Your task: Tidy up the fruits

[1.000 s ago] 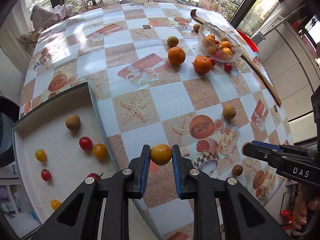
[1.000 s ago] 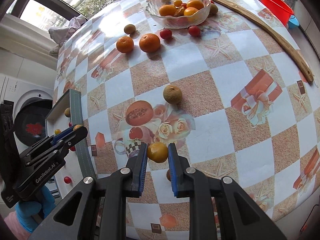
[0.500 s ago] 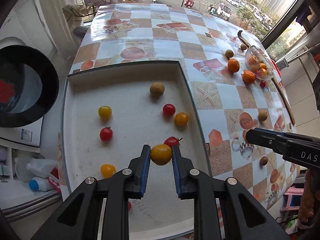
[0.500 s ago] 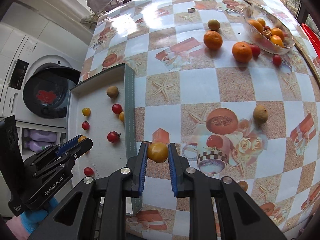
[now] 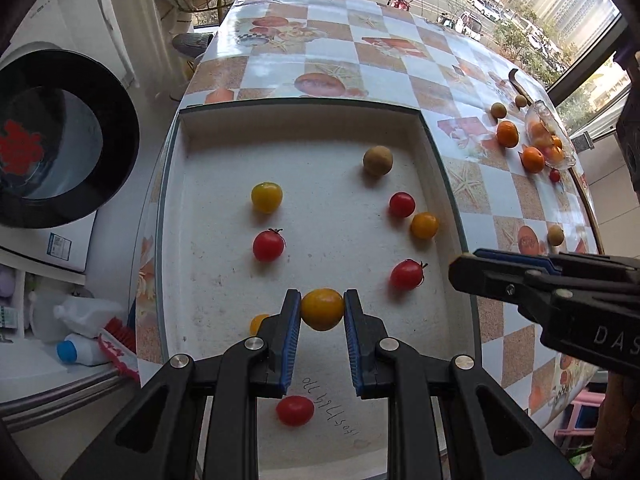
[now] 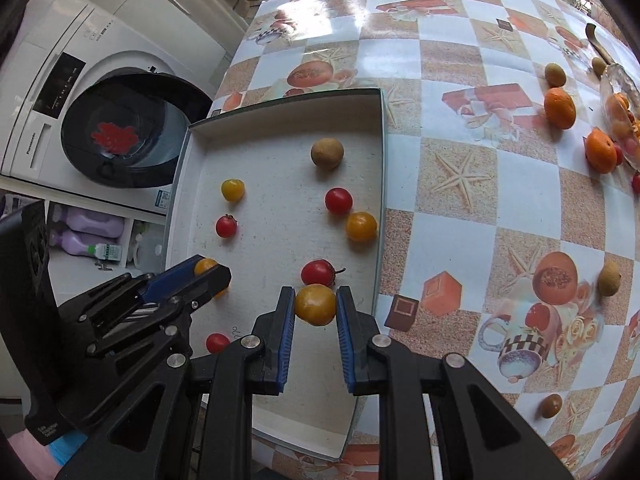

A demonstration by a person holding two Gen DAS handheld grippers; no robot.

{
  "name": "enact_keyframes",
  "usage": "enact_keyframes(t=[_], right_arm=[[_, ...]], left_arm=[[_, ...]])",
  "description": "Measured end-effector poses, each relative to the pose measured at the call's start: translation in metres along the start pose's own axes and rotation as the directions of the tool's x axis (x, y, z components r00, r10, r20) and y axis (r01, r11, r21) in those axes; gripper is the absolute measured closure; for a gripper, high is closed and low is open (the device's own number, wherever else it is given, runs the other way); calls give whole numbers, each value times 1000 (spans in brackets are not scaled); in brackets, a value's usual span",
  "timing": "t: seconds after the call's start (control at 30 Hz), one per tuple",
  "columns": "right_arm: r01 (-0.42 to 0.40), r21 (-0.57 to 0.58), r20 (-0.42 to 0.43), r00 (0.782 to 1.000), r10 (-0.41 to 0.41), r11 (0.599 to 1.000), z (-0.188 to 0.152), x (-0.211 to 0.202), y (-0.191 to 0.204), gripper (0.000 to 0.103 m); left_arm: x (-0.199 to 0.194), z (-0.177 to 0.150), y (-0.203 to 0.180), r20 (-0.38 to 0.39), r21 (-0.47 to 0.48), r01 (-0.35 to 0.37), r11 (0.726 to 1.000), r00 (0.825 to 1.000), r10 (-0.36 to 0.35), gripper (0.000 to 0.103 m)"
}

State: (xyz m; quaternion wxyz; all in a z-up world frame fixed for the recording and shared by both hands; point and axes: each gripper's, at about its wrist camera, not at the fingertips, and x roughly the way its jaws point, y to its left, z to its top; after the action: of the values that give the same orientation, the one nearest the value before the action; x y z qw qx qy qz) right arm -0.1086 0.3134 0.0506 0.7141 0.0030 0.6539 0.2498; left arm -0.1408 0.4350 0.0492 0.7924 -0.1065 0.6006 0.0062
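Left gripper [image 5: 322, 310]: you have it clamped on a yellow cherry tomato [image 5: 322, 309], held above the near part of the white tray [image 5: 304, 120].
Right gripper [image 6: 315, 306]: you have it closed around a second yellow tomato [image 6: 315, 304], over the tray's right edge, beside a stemmed red tomato [image 6: 317, 272].
Tray contents: red and yellow tomatoes, one brown longan [image 5: 377, 161].
Table [image 6: 460, 220]: oranges and a glass bowl [image 5: 548, 140] lie far right.
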Motion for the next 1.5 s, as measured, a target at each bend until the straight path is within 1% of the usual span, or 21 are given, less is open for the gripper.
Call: enact_keyframes(t=[0.23,0.4,0.67,0.87,0.97,1.03,1.07,1.1,1.13,1.17,1.2,1.23,1.27,1.3,1.37,1.43,1.5], right_arm=[[-21,-26,-20,1000,20,999,35,20,8,81],[-21,-56,-51,999,18,998,48,39,14,81],[-13,-79,-100,995,5,997,59,65,23,80],[10,-103,-114,993,-21,995,61,76,27,78],[10,-104,-134,991,-24,995,61,81,28,78],[3,-103,-138,990,-17,995,60,81,29,74],[-1,-104,-141,990,-14,995,61,82,30,66],[1,-106,-141,990,-16,994,61,82,31,54],[1,-109,-137,990,-16,994,62,81,31,47],[-6,-110,-132,991,-9,994,62,79,32,45],[-15,-109,-127,992,1,994,63,77,33,44],[-22,-109,-122,993,9,994,64,74,33,44],[-28,-108,-117,993,16,994,65,72,34,40],[-34,-105,-110,994,22,994,65,69,34,35],[-45,-96,-95,995,36,994,67,62,33,31],[-53,-83,-79,996,47,995,69,53,29,30],[-57,-71,-62,997,52,996,69,45,27,21]], left_arm=[[13,-16,-10,-38,-11,19,1000,999,-20,80],[17,-22,-12,-48,-14,19,1000,999,-20,80],[21,-27,-14,-49,-4,12,1000,999,-12,80],[21,-35,-25,-40,44,-6,999,999,7,80],[23,-35,-29,-44,72,-24,997,999,27,79],[26,-35,-32,-49,81,-35,996,998,39,79],[26,-35,-33,-52,85,-41,996,998,45,78],[27,-36,-35,-55,88,-48,995,997,53,64],[26,-36,-35,-52,87,-58,995,997,62,38],[22,-34,-34,-32,84,-71,994,997,74,30],[18,-34,-34,-9,84,-81,993,997,82,28],[16,-34,-35,-5,88,-82,993,997,83,28],[16,-33,-35,-13,90,-82,993,996,84,28],[16,-32,-35,-20,89,-85,992,996,87,28],[16,-30,-33,-27,85,-86,993,996,89,28],[14,-29,-33,-30,82,-86,993,996,88,28],[11,-29,-32,-32,82,-85,993,996,88,28]])
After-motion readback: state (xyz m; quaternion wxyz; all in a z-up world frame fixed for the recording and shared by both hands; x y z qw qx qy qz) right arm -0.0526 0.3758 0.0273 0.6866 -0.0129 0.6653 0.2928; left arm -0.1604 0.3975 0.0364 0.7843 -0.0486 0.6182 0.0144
